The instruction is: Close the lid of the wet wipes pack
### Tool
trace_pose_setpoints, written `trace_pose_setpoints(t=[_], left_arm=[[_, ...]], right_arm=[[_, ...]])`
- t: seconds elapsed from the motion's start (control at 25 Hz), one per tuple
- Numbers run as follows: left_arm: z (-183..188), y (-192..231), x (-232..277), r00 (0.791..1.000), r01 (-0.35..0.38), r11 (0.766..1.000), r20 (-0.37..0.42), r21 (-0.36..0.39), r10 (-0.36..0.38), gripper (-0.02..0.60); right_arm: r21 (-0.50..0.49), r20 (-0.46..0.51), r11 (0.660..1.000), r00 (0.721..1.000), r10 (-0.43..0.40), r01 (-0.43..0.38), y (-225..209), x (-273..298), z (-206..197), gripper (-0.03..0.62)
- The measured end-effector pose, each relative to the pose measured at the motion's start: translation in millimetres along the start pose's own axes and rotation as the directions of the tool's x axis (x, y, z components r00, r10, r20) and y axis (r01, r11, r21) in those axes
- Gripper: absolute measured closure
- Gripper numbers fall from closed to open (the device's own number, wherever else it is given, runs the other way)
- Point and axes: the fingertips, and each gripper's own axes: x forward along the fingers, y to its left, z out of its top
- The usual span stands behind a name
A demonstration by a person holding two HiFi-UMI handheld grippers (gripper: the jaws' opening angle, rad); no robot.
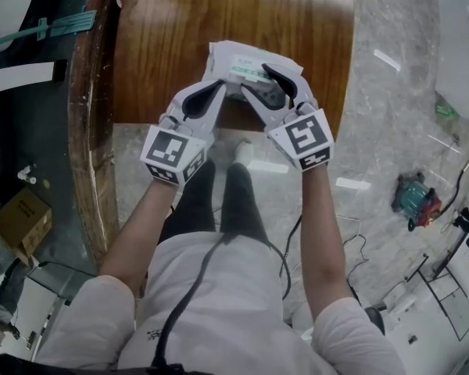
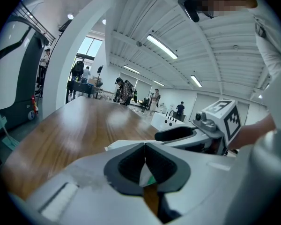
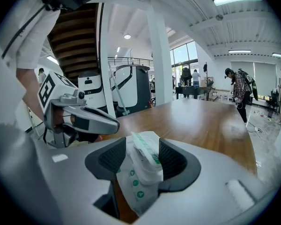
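**Lid-closing step, with the pack between 2 hand-held grippers.**

- **Left gripper:** The left gripper (image 2: 145,162) has its jaws drawn together on a thin corner of the wet wipes pack (image 1: 248,58). A white and green sliver of film shows just below the meeting pads. This gripper serves as the anchor.
- **Right gripper:** The right gripper (image 3: 143,154) has its jaws standing wide, with the pack's lid end between them. The film lies against the pad nearer the left gripper, but no squeeze shows. It is therefore judged to straddle the pack, not clamp it.
- **Lid:** The lid (image 3: 147,146), a white flap with a green strip, stands raised and tilted between the right jaws and is not yet seated.
- **Pack position:** The pack sits just ahead of both grippers, between their tips, over the near edge of the wooden table (image 1: 219,14). Whether it rests on the wood cannot be told.

**Step in hand (judged):** the pack is steadied by 1 gripper, and the other is positioned about the open lid.

**Next move (judged):** bring 1 right jaw over the flap and press it flat onto the pack's top. The left gripper should hold firm so the soft pack neither slides nor folds. The flap looks light and springy, so pressure probably must run along its whole edge for it to seal.
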Motion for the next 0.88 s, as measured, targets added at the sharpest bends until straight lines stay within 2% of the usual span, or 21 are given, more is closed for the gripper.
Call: trace_pose_setpoints(t=[0.72,0.88], left_arm=[[-7.2,-4.7,-11.1,1.000,0.003,1.000,-0.006,0.003,-0.003,0.575],[-4.7,-3.4,-11.6,1.000,0.006,1.000,-0.001,0.004,-0.006,0.575]], right_arm=[[-0.151,-0.142,0.989,0.990,-0.009,-0.013,19.6,6.5,-19.5,0.379],[-0.210,-0.184,0.977,0.983,-0.015,-0.024,24.2,9.2,-24.5,0.378]])
